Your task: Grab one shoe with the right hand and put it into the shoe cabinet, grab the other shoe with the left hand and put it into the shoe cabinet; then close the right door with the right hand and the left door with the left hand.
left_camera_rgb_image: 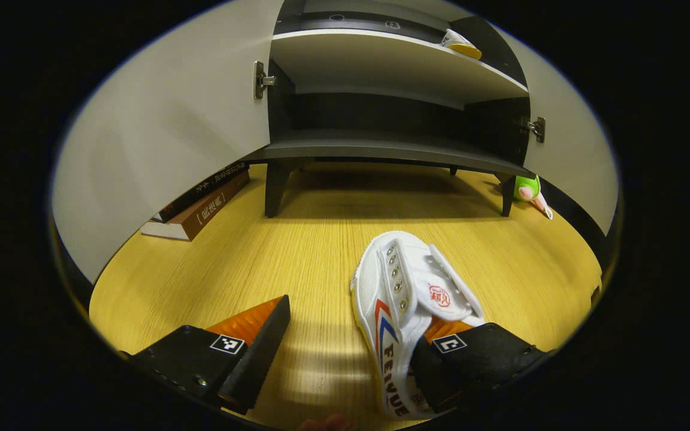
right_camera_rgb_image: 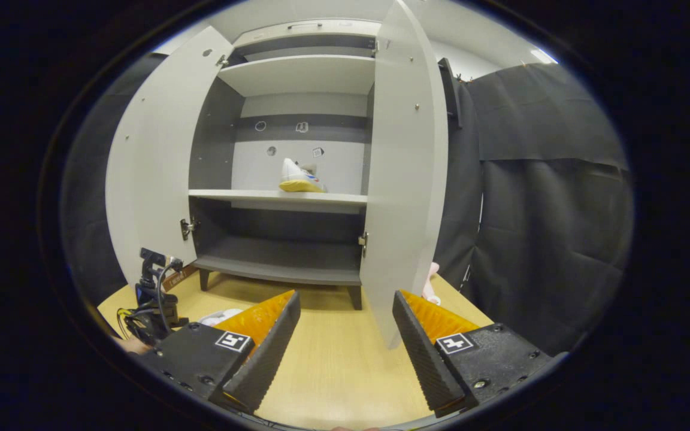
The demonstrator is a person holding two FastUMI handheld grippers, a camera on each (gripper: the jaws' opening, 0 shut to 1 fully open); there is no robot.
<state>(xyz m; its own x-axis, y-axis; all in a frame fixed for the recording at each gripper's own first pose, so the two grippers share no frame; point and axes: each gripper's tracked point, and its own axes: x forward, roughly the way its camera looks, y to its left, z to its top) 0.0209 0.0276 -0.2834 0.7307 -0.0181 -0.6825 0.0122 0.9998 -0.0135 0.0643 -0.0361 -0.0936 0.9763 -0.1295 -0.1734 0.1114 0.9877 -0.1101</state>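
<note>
Yellow wooden floor (left_camera_rgb_image: 297, 251) before the cabinet (left_camera_rgb_image: 381, 149) carries the remaining shoe (left_camera_rgb_image: 408, 299), long axis pointing toward the shelves. My left gripper (left_camera_rgb_image: 351, 353) stands apart, nearest it, its right finger (left_camera_rgb_image: 477, 359) touching the heel; my right gripper (right_camera_rgb_image: 345, 347), also apart, holds nothing.

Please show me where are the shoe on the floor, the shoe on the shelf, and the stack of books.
shoe on the floor (left_camera_rgb_image: 408, 287): left gripper view, on its white upper by the eyelets.
shoe on the shelf (right_camera_rgb_image: 298, 178): right gripper view, on its white side above the yellow sole.
stack of books (left_camera_rgb_image: 201, 206): left gripper view, on the brown spine.

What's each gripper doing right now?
Left gripper: open, fingers straddling the white shoe on the floor.
Right gripper: open, empty.
</note>
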